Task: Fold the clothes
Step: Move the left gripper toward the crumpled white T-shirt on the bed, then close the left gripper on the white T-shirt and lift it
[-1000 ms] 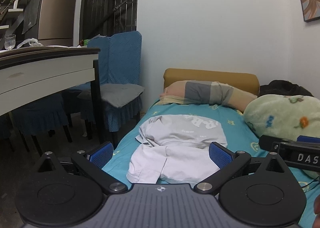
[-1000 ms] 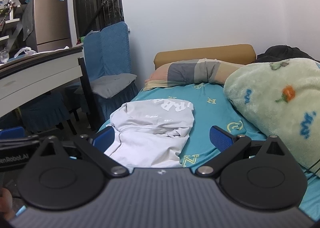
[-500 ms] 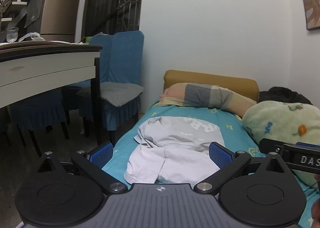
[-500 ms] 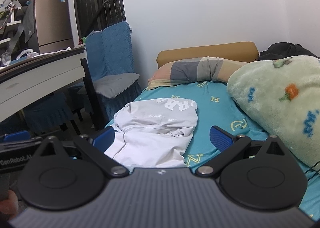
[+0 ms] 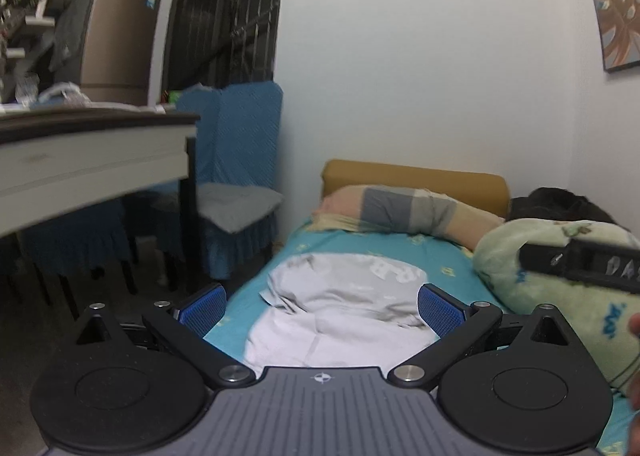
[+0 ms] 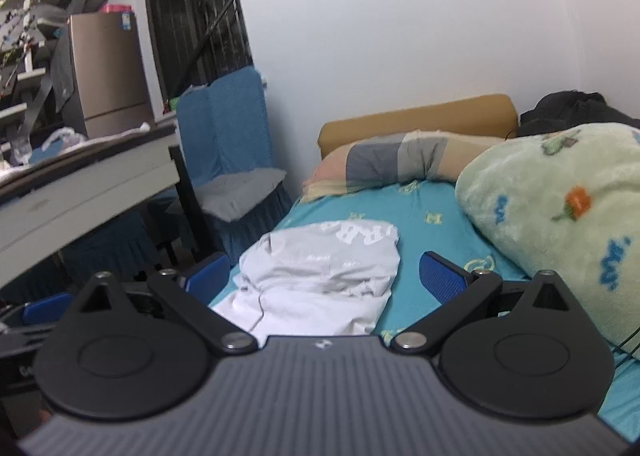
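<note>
A light grey shirt with white lettering lies loosely folded on the teal bed sheet. It also shows in the right wrist view. My left gripper is open and empty, held above the shirt's near end. My right gripper is open and empty, just short of the shirt and above it. Part of the right gripper shows at the right of the left wrist view. The left gripper's blue pad shows at the lower left of the right wrist view.
A green patterned blanket is heaped on the bed's right side. A striped pillow lies against the tan headboard. A white table and blue-covered chairs stand left of the bed.
Both grippers have dropped lower and moved a little closer to the shirt, and the views have tilted upward. Both stay open. The shirt has not moved.
</note>
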